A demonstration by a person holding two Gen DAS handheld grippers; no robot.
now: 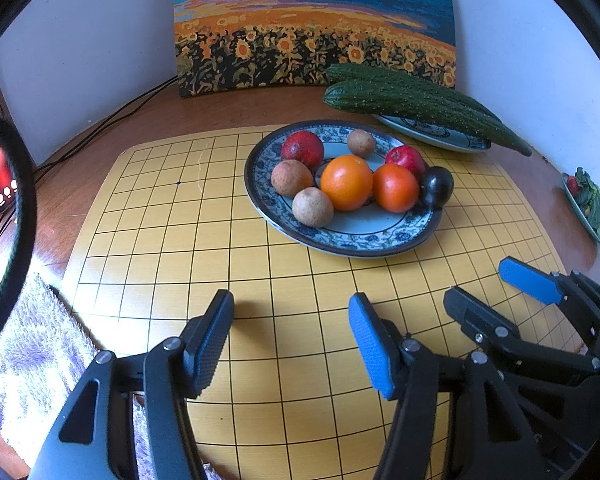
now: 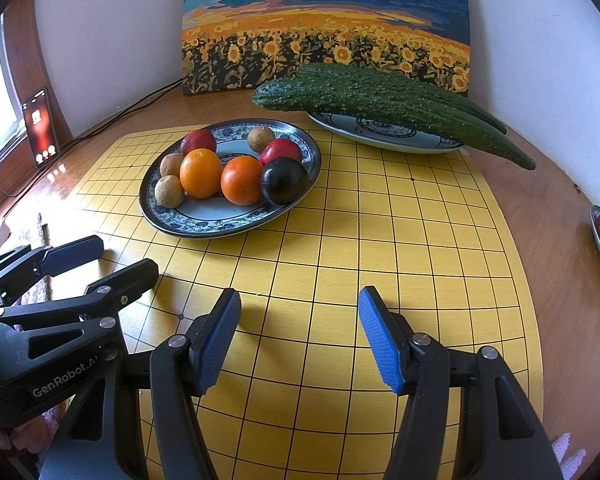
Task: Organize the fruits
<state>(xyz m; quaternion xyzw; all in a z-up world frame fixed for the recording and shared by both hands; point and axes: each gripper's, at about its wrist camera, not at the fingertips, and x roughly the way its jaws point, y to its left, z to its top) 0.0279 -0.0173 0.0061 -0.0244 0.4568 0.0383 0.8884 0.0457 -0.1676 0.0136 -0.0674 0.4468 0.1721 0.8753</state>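
A blue-patterned plate (image 1: 352,236) (image 2: 204,222) on the yellow grid board holds two oranges (image 1: 346,182) (image 2: 201,173), two red fruits (image 1: 302,149) (image 2: 280,149), three tan round fruits (image 1: 312,207) (image 2: 169,191) and a dark plum (image 1: 436,187) (image 2: 284,180). My left gripper (image 1: 292,320) is open and empty above the board, in front of the plate. My right gripper (image 2: 298,320) is open and empty, to the right of the left one. Each also shows in the other's view: the right (image 1: 488,284), the left (image 2: 116,256).
A second plate (image 2: 384,136) behind carries two long cucumbers (image 1: 420,106) (image 2: 380,96). A sunflower painting (image 1: 312,28) leans on the wall. A dish of vegetables (image 1: 592,204) is at the far right, a phone (image 2: 40,128) and cables at left, a fluffy cloth (image 1: 32,356) at near left.
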